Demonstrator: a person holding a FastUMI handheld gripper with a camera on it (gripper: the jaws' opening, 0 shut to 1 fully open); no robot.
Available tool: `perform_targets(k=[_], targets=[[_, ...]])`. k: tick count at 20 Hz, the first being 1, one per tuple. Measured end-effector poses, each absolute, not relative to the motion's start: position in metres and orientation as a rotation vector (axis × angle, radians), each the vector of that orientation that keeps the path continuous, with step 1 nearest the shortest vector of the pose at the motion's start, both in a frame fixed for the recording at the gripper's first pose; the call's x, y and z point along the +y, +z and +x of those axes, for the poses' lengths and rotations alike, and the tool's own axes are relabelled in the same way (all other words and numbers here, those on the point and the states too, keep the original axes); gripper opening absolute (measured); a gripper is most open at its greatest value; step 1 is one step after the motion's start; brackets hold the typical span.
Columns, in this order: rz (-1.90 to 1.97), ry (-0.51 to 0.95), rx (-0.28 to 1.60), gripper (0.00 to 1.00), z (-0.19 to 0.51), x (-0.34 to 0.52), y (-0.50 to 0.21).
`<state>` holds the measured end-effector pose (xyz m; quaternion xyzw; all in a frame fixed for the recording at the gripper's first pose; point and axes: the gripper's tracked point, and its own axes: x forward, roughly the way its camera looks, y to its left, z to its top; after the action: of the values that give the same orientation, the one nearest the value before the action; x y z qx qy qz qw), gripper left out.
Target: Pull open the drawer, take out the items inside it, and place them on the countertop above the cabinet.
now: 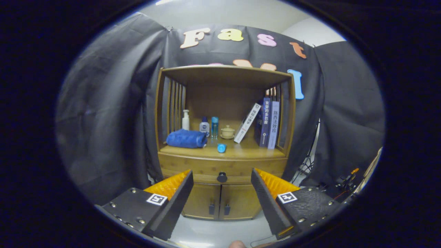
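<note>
The gripper [222, 177] stood wide open and held nothing, its fingers framing the drawer knob [222, 177] of the wooden cabinet [224, 162]. The drawer [220, 167] was shut, just under the countertop [241, 150]. Above the knob a small blue cap [221, 148] lay at the countertop's front edge. Behind it stood a folded blue towel [186, 138], three bottles [204, 126], a lidded cup [227, 132] and leaning books [265, 122]. Below the knob were two closed doors [220, 201].

Black cloth [113, 113] is hung as the booth's wall behind and beside a wooden cabinet [223, 165]. A pale floor [213, 230] is seen below; a white ceiling [220, 13] above.
</note>
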<state>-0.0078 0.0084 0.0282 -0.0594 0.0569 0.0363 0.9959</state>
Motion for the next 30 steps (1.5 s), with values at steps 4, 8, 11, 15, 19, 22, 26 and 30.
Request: perform_targets(k=[4,8,11,15,19,22,26,30], targets=[[-0.052,0.071,0.015,1.00,-0.037,0.003,0.084],[-0.061,0.050,0.027,1.00,-0.053,-0.014,0.108],[-0.025,0.078,0.027,1.00,-0.060,-0.008,0.120],[-0.025,0.090,0.036,1.00,-0.061,-0.004,0.122],[-0.031,0.101,0.034,1.00,-0.064,0.003,0.127],[-0.017,0.087,0.042,1.00,-0.069,0.003,0.129],[0.006,0.082,0.011,1.00,-0.078,-0.006,0.137],[0.016,0.088,0.016,1.00,-0.083,-0.017,0.131]])
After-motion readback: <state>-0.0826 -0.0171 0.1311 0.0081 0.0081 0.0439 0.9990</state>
